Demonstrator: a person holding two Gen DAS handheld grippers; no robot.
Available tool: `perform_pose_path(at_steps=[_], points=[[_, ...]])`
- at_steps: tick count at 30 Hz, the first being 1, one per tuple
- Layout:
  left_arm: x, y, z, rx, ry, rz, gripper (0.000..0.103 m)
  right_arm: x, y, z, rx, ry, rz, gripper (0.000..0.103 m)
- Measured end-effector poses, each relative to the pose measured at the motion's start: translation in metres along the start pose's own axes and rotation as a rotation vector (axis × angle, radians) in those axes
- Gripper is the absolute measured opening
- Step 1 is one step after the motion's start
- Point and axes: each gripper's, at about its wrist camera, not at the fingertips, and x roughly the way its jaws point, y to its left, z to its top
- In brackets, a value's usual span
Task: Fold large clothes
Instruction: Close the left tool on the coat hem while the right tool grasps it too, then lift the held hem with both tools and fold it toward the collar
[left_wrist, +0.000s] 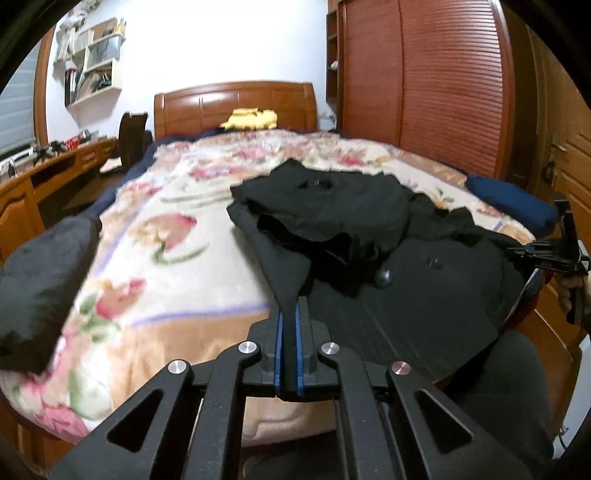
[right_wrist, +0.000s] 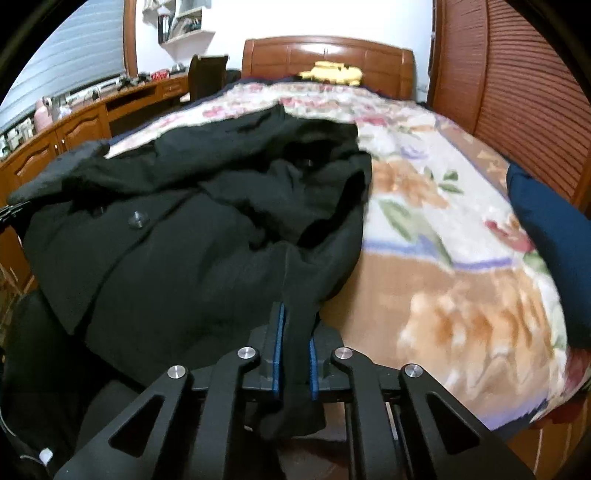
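Note:
A large black coat (left_wrist: 369, 236) with round buttons lies bunched on a floral blanket (left_wrist: 177, 236) on the bed. My left gripper (left_wrist: 290, 314) is shut on the coat's left edge, the cloth pinched between its blue pads. My right gripper (right_wrist: 293, 321) is shut on the coat's (right_wrist: 192, 229) right edge, a strip of cloth hanging down through its pads. The right gripper also shows at the right edge of the left wrist view (left_wrist: 554, 254). A coat sleeve (left_wrist: 40, 288) trails at the left.
A wooden headboard (left_wrist: 236, 107) with a yellow item (left_wrist: 251, 119) stands at the bed's far end. A wooden desk (left_wrist: 44, 173) runs along the left, a slatted wardrobe (left_wrist: 424, 81) along the right. A dark blue pillow (right_wrist: 546, 236) lies on the bed's right side.

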Motion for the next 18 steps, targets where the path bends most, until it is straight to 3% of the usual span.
perform_pose_path(at_steps=[8,18], points=[[-0.023,0.0,0.014,0.01,-0.068,-0.007,0.005,-0.036,-0.002,0.017,0.027,-0.145,0.01,0.007],[-0.058,0.005,0.035,0.01,-0.166,0.008,0.005,-0.086,-0.006,0.022,0.038,-0.253,0.043,0.007]])
